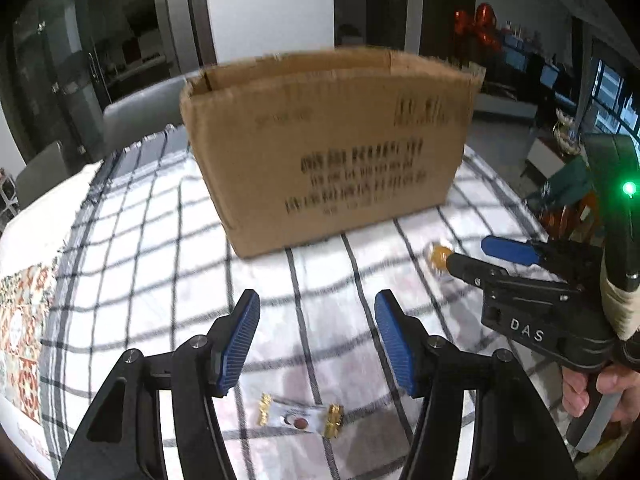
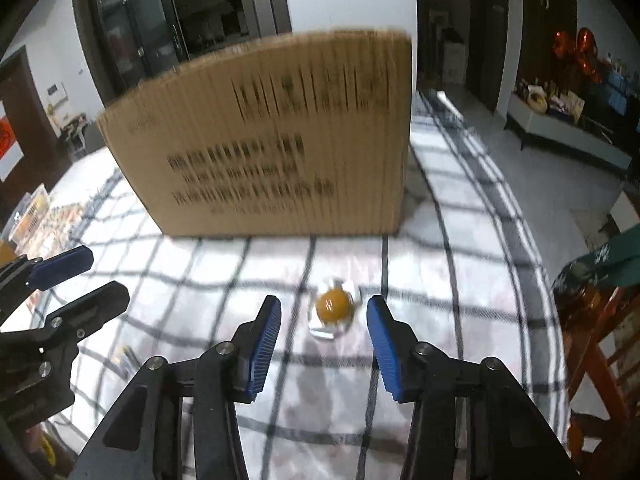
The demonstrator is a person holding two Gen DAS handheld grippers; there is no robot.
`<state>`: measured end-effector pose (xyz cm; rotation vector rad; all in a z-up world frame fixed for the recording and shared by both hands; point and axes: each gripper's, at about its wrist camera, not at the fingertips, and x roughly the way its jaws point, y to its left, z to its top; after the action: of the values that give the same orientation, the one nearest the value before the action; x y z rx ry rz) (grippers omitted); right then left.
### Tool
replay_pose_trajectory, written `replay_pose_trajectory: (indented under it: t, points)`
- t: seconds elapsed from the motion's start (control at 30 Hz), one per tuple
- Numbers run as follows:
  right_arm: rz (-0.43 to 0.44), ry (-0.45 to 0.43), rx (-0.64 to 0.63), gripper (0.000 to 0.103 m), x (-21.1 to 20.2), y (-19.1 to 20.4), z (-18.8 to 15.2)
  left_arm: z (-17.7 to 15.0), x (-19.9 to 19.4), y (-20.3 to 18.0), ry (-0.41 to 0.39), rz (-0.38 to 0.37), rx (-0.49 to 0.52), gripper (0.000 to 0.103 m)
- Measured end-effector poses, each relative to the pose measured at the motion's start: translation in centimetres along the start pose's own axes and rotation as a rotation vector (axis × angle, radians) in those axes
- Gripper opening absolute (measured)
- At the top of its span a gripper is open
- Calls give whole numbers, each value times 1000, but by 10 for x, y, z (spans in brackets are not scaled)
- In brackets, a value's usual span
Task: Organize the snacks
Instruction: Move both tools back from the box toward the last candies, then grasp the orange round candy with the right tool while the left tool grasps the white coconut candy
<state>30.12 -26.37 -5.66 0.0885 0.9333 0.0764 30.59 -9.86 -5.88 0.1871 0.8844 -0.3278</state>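
An open cardboard box [image 1: 328, 148] stands on the checked tablecloth [image 1: 160, 272]; it also shows in the right wrist view [image 2: 272, 140]. My left gripper [image 1: 316, 340] is open and empty, above a small wrapped candy with gold ends [image 1: 300, 420]. My right gripper [image 2: 324, 344] is open, its jaws either side of and just short of a round orange snack in clear wrap [image 2: 334, 308]. That snack also shows in the left wrist view [image 1: 438, 258], at the tip of the right gripper [image 1: 480, 256]. The left gripper shows at the left of the right wrist view [image 2: 76, 280].
A patterned mat [image 1: 24, 320] lies at the table's left edge. Grey chairs [image 1: 136, 116] stand behind the table. A wooden chair [image 2: 600, 340] stands at the right. The checked cloth [image 2: 460, 280] runs to the right of the box.
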Motion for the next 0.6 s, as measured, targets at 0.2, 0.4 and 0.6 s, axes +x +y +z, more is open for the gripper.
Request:
replay_pose_trajectory:
  t: [0.2, 0.4, 0.6]
  points:
    - [3, 45, -2, 38, 17, -4, 0, -3, 12, -5, 22, -2, -3, 59]
    - [23, 56, 20, 38, 28, -8, 7, 1, 14, -4, 15, -6, -12, 59]
    - [26, 57, 21, 31, 32, -8, 6, -1, 15, -1, 19, 4, -17, 59]
